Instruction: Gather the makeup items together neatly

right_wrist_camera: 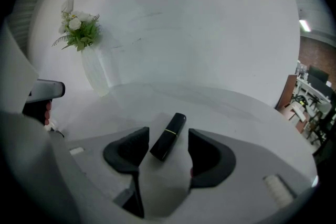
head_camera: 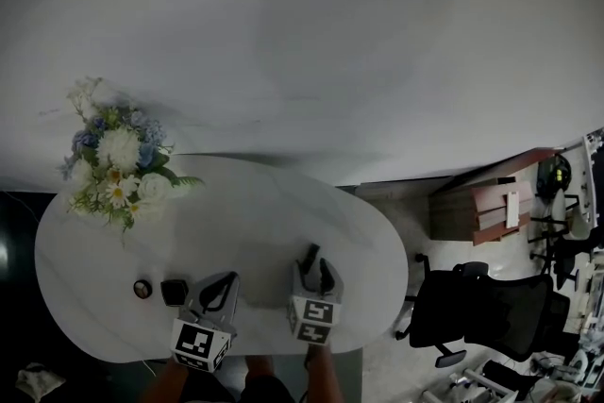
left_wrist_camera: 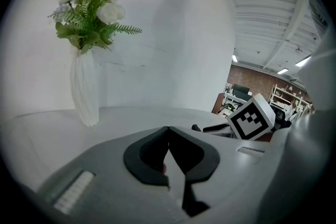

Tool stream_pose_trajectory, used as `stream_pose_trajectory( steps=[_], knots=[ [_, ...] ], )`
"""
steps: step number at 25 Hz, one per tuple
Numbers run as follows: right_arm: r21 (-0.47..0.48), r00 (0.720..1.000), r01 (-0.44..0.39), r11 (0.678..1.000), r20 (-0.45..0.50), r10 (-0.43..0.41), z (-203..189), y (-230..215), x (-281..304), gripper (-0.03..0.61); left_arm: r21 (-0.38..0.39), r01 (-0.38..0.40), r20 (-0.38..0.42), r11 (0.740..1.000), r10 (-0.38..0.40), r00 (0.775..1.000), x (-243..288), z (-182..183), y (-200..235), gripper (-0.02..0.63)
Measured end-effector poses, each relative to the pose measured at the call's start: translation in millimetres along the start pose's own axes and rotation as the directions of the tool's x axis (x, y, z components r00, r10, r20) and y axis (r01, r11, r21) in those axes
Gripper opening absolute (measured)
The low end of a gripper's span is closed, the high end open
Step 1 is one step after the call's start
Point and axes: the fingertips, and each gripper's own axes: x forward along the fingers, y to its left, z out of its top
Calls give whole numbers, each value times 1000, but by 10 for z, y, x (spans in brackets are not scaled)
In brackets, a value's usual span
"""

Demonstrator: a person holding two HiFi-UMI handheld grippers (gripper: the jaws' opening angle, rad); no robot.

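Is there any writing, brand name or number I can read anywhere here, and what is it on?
No readable words or numbers anywhere.
On the left marker cube and the right marker cube: square black-and-white patterns only, no letters.
On the lipstick: a thin gold band, no legible brand.
On the office clutter at the far right: anything printed is too small to read.

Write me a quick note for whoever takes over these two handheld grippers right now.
Left gripper: shut, empty, near the dark square case.
Right gripper: open, black lipstick lying on the table between its jaws, ungripped.
A small round pot sits beside the case, at the table's front left.
Done: those two seem grouped. To do: bring the lipstick to them.
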Motion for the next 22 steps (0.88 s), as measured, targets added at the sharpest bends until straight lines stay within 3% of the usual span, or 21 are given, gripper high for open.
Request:
stream_pose_trajectory(
  steps=[3, 6, 17, 22],
  knots=[
    [-5, 1000, 13, 1000, -19, -13, -10, -11, 22, 208, -2, -5, -1, 1000, 5, 1000, -2, -7, 26, 11],
    [-23, 998, 43, 999, -33, -44, -20, -45, 25, 107, -7, -14, 3, 1000, 14, 1000, -9, 23, 59, 11],
    [-25, 998, 50, 998, -37, -51, 1, -48, 36, 102, -10, -9, 2, 1000, 9, 1000, -14, -1, 95, 11],
    [-28, 999, 46, 999, -3, -46, 186, 19, -39, 101, -9, -19, 20, 1000, 19, 1000, -80, 102, 162, 11]
  ],
)
